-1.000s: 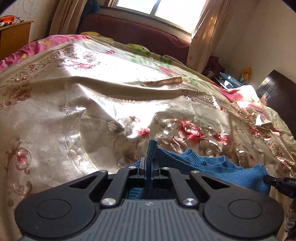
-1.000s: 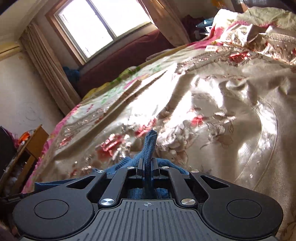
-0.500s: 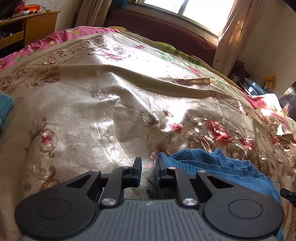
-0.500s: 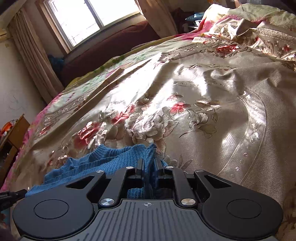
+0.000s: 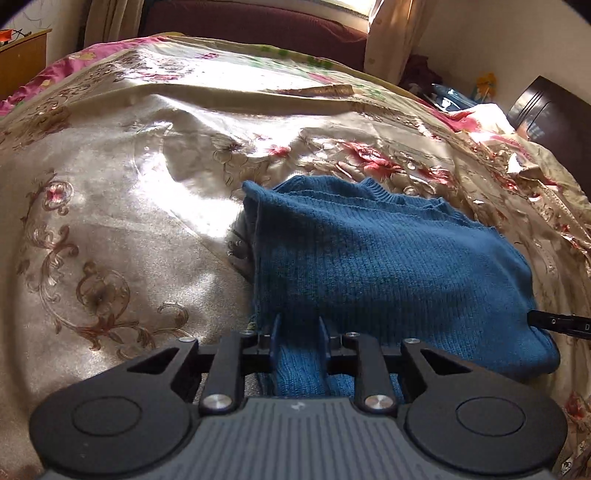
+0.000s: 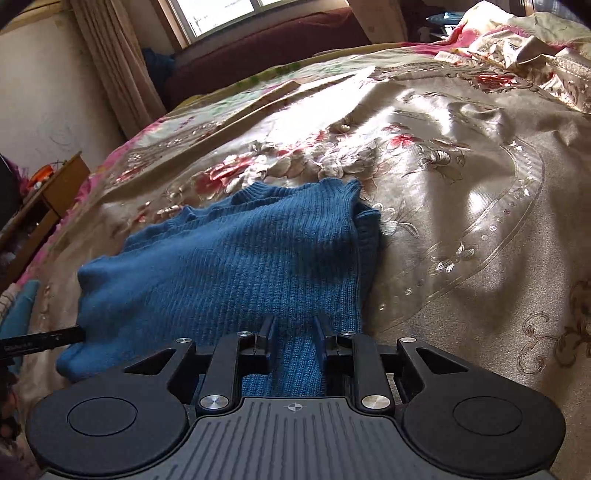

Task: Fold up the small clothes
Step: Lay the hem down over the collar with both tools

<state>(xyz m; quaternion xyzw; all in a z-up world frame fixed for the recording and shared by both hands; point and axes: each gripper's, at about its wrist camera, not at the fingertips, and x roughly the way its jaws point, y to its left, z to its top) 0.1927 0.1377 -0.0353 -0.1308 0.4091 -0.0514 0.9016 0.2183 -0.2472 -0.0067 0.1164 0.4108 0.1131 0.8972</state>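
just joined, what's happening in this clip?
A person with a handheld gripper in each hand is folding a blue knit sweater on a floral satin bedspread. The sweater lies flat, already folded over. The left gripper and right gripper are both open, jaws straddling the near edge of the knit without clamping it.

Daylight pours in from the window (image 6: pixel 221 14) past the far end of the bed, and the satin bedspread (image 5: pixel 110 206) throws it back at me in blown-out white glare. My blue sweater (image 5: pixel 388 258) sits darker, its near side shadowed. Both fisheye views bend the room at the edges and blacken the corners. Focus is mostly sharp.
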